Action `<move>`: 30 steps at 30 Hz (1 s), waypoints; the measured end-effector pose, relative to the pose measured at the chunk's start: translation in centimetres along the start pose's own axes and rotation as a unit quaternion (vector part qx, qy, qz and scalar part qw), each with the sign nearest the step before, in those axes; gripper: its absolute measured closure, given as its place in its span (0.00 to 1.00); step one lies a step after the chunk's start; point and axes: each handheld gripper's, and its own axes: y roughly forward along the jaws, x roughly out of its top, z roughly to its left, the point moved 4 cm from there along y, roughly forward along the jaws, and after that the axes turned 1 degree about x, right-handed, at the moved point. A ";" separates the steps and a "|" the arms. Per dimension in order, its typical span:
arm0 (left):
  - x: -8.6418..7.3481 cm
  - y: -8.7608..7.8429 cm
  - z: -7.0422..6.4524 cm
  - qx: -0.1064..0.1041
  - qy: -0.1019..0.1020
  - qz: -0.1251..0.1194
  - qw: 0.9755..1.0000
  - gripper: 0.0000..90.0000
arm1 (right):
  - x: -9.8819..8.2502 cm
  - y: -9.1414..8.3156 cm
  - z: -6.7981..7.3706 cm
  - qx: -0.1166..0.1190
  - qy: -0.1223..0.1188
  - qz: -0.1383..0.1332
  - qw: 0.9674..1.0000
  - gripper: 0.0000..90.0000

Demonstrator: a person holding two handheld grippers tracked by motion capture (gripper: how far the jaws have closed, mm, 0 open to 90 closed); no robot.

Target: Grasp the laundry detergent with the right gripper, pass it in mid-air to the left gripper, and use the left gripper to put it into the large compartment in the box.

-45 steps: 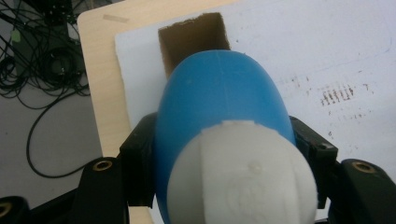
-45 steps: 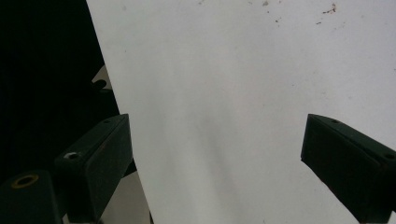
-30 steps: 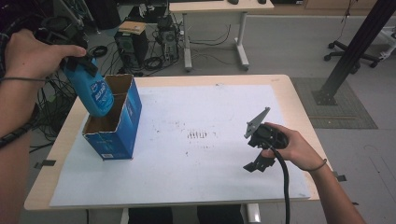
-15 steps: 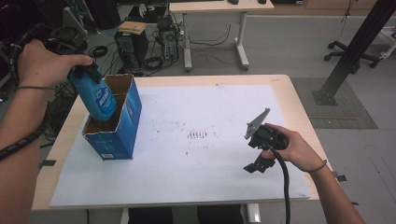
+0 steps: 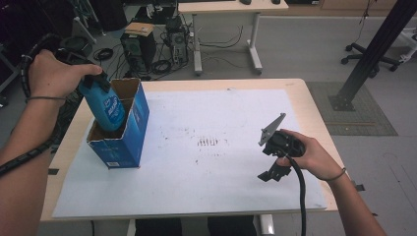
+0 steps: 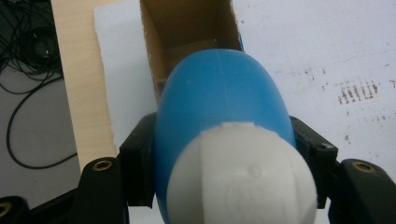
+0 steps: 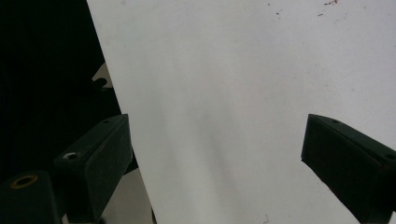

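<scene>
Left gripper (image 6: 224, 154) clamped on a blue bottle (image 5: 109, 109) with a white cap (image 6: 240, 175), lower end already inside the open blue carton (image 5: 129, 132) at the table's left side. Risk, as a judgement: bottle tilted toward the carton's near-left wall, so a push down could catch the cardboard edge and tip or slide the light carton (nothing bracing it). Early release could leave the bottle leaning out over the rim. Carton interior in the left gripper view: bare brown cardboard around the bottle, bottom hidden behind it, other contents impossible to tell. Right gripper (image 7: 219, 154) spread wide with nothing between its 2 jaws, held over the white sheet (image 5: 221, 118), well apart from the carton.
</scene>
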 end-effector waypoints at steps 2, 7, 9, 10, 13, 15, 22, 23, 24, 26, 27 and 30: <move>-0.1 0.2 0.0 0.000 0.000 0.001 1.000 0.42 | 0.0 0.0 0.0 0.000 -0.001 -0.001 1.000 0.10; -0.3 0.8 0.0 0.000 -0.001 0.004 1.000 0.42 | -0.1 -0.1 0.0 0.000 0.001 0.000 1.000 0.10; -0.5 1.5 -0.1 0.000 -0.003 0.006 1.000 0.42 | -0.1 -0.1 0.0 0.000 0.001 -0.001 1.000 0.10; -0.5 1.5 -0.1 0.000 -0.003 0.006 1.000 0.42 | -0.2 -0.1 0.1 -0.001 0.001 -0.001 1.000 0.10; -0.6 1.9 -0.1 -0.004 -0.005 0.007 1.000 0.42 | -0.2 -0.1 0.1 -0.001 0.001 0.000 1.000 0.09; -0.7 2.1 -0.1 -0.005 -0.005 0.009 1.000 0.42 | -0.2 -0.1 0.1 0.000 0.001 -0.001 1.000 0.09; -1.1 3.5 0.0 -0.007 -0.009 0.015 1.000 0.42 | -0.2 0.0 0.0 0.000 0.002 -0.001 1.000 0.09; -1.1 3.5 0.0 -0.007 -0.009 0.015 1.000 0.42 | -0.2 0.0 0.0 0.000 0.002 -0.001 1.000 0.09; -1.1 3.5 0.0 -0.007 -0.009 0.015 1.000 0.42 | -0.3 0.0 0.1 0.001 0.003 -0.001 1.000 0.09; -1.4 4.2 0.1 -0.009 -0.014 0.017 1.000 0.42 | -0.3 0.0 0.1 0.001 0.003 0.000 1.000 0.09; -1.4 4.2 0.1 -0.009 -0.014 0.017 1.000 0.42 | -0.4 0.1 0.0 0.002 0.003 0.000 1.000 0.09; -1.7 5.0 0.3 -0.014 -0.016 0.020 1.000 0.42 | -0.3 0.2 0.0 0.002 0.002 0.000 1.000 0.09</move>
